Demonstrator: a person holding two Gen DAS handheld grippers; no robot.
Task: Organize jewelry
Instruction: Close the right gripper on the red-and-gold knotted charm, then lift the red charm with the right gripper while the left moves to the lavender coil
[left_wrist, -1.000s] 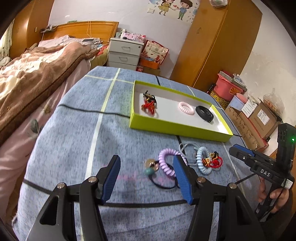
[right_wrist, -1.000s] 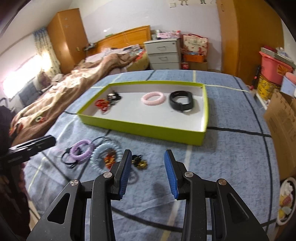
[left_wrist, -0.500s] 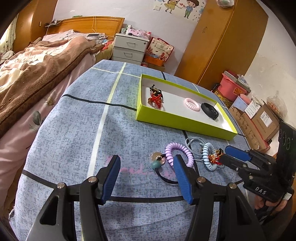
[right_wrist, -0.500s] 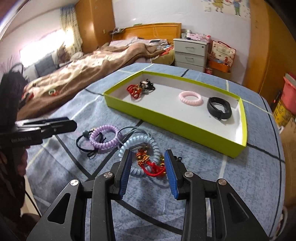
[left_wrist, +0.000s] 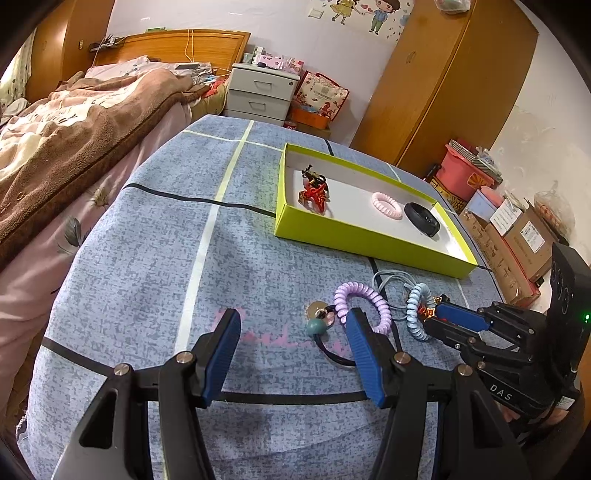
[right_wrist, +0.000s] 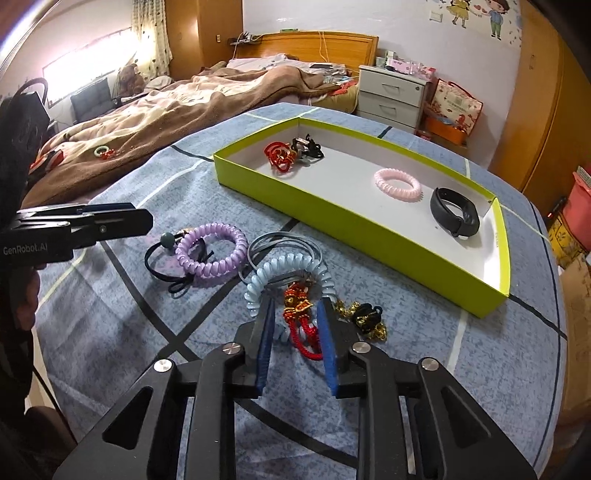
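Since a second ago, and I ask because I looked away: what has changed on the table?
The right gripper came in over the loose pile and its jaws have just been closing around the red knotted charm; whether they pinch it is unclear. The left gripper stayed open and still. The yellow-green tray kept its contents.

Right gripper (right_wrist: 295, 325): pitched down toward the blue-grey checked cloth-covered desk (left_wrist: 155, 266), low over it. Jaws have just been closing and stand narrow, with the red-and-gold knotted cord charm (right_wrist: 301, 314) between the blue pads; contact with the pads not clear.

Left gripper (left_wrist: 291, 347): angled down over the same desk, jaws wide apart, nothing gripped. A hand (right_wrist: 20, 291) grips its handle.
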